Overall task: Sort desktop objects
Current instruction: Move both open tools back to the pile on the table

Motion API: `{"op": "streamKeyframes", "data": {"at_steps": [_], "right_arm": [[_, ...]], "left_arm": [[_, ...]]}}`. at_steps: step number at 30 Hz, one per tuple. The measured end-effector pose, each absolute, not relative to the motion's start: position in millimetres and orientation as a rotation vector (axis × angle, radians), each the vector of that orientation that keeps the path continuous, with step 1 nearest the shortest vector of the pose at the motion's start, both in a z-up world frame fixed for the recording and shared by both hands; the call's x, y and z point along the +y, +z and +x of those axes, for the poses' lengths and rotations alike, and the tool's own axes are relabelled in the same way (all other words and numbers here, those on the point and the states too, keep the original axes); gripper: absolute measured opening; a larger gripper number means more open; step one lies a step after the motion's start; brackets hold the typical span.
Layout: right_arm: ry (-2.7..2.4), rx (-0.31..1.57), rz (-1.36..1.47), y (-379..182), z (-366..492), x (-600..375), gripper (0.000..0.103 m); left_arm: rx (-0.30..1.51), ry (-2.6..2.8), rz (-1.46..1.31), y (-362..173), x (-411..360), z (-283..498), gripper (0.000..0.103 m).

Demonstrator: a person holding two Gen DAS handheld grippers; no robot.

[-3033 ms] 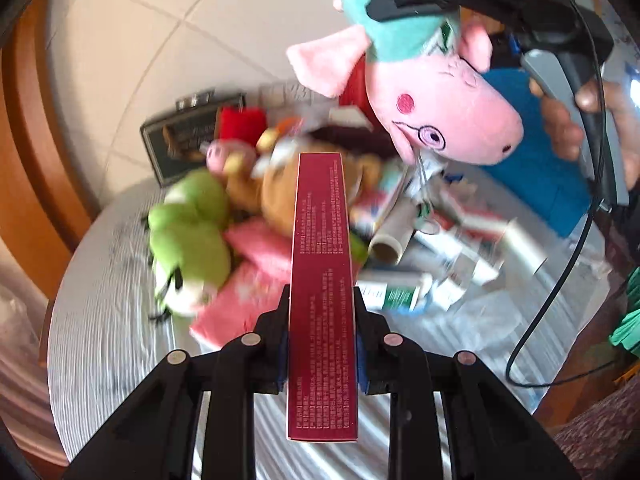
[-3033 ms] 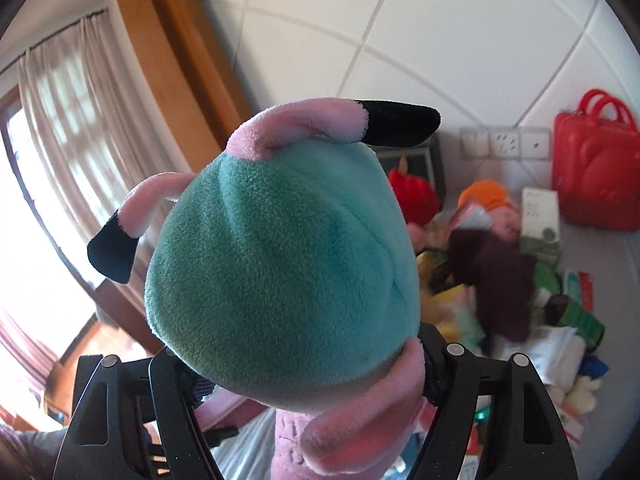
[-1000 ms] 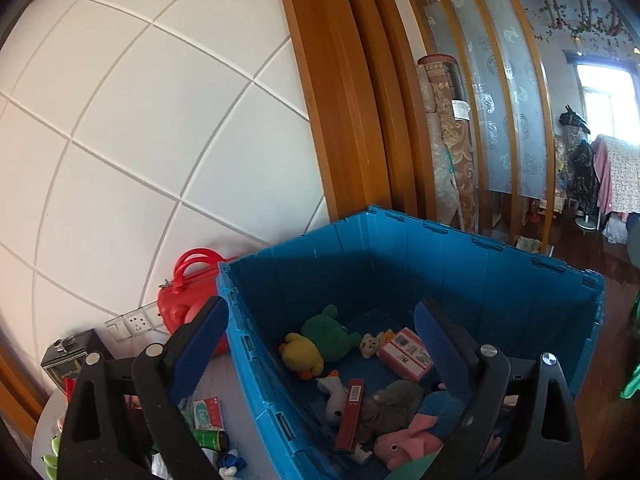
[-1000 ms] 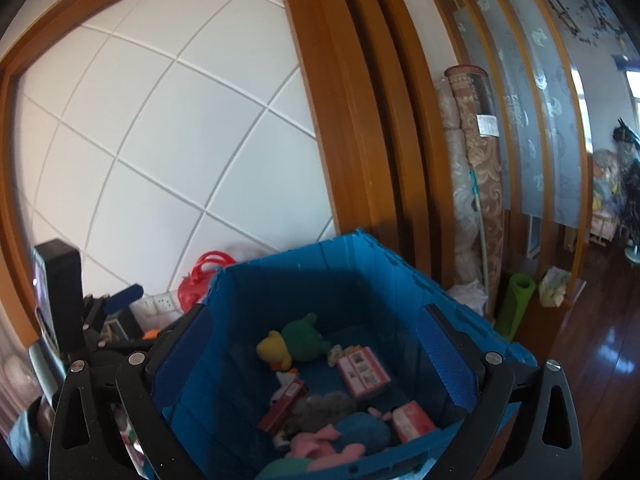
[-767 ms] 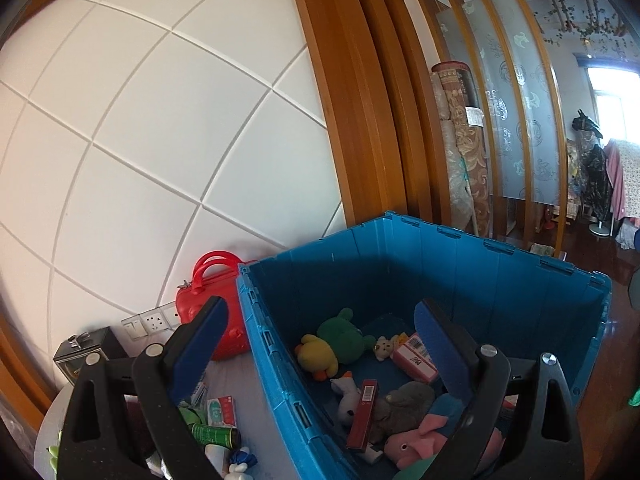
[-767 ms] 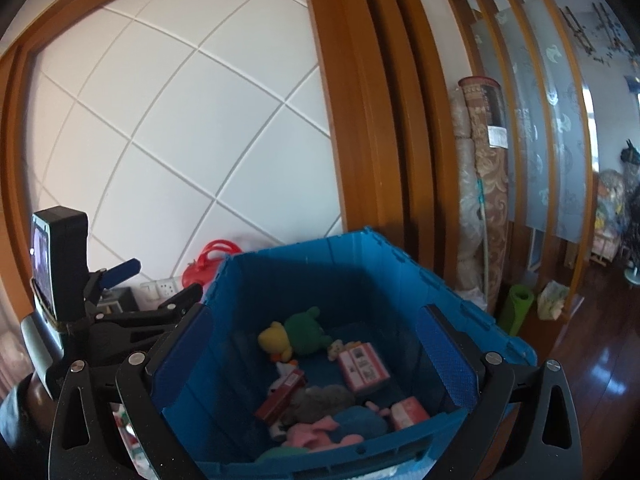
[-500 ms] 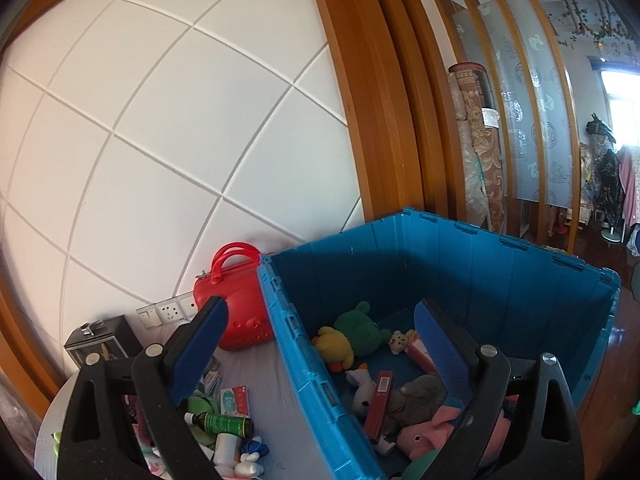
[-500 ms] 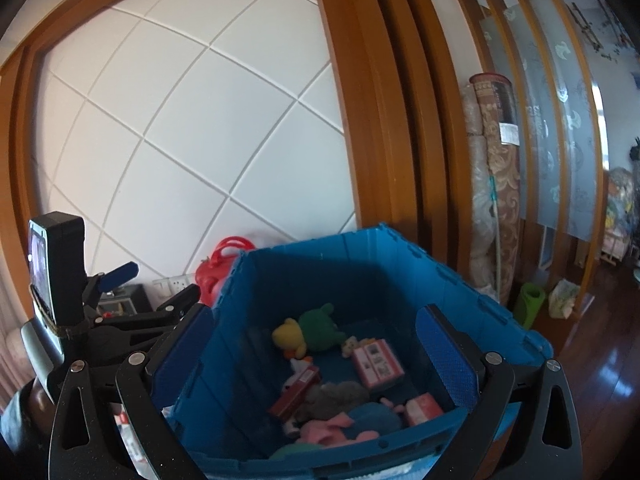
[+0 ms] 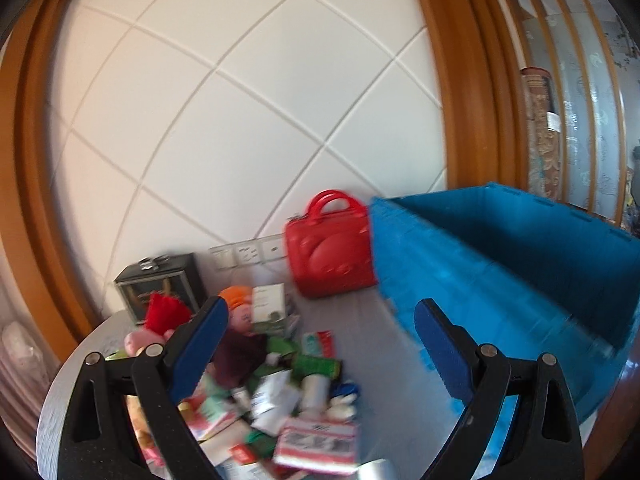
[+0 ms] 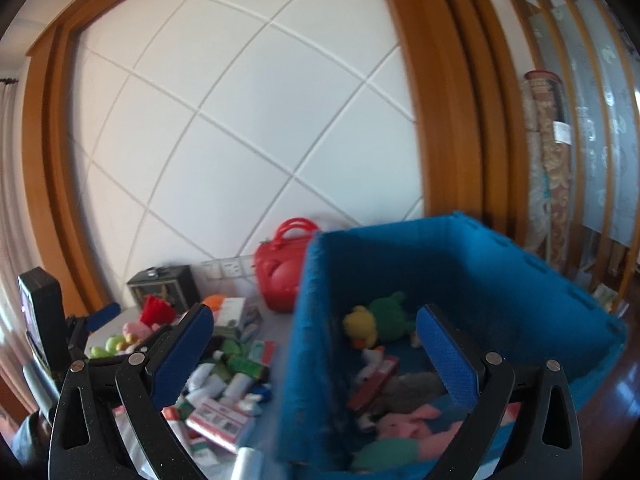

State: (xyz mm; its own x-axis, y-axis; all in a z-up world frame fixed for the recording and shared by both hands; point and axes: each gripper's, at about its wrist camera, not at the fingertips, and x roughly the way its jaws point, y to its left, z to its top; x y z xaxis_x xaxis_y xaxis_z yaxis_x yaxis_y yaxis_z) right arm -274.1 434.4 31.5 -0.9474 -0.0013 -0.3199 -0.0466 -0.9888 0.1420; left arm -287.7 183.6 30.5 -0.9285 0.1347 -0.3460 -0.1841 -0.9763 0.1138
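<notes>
grey table [image 9: 362,320] under white tiled wall [image 9: 240,120]; both tongs [image 9: 320,344] [image 10: 312,346] apart, empty

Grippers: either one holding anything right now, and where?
Nothing held. Left gripper and right gripper are both open and empty.

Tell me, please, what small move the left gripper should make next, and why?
Probably lower the left gripper toward the heap of small boxes and plush toys on the grey table. Its jaws stand wide open and empty, the heap lies just ahead and below, and the blue plastic crate already holds toys.
</notes>
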Motion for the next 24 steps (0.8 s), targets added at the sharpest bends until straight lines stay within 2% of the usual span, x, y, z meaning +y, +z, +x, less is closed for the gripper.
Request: {"op": "streamKeyframes", "data": {"at_steps": [10, 16, 24], "right_arm": [[3.289, 0.242, -0.905, -38.7, -367.6, 240.6, 0.103], [3.366, 0.082, -1.110, -89.2, -404.6, 143.7, 0.103], [3.354, -0.162, -1.532, -150.2, -493.9, 48.6, 0.103]], "left_arm": [[0.310, 2.953, -0.736, -62.9, -8.9, -283.1, 0.095], [0.241, 2.911, -0.937, -115.3, -91.2, -279.1, 0.095], [0.086, 2.918, -1.073, -150.9, -146.0, -282.5, 0.095]]}}
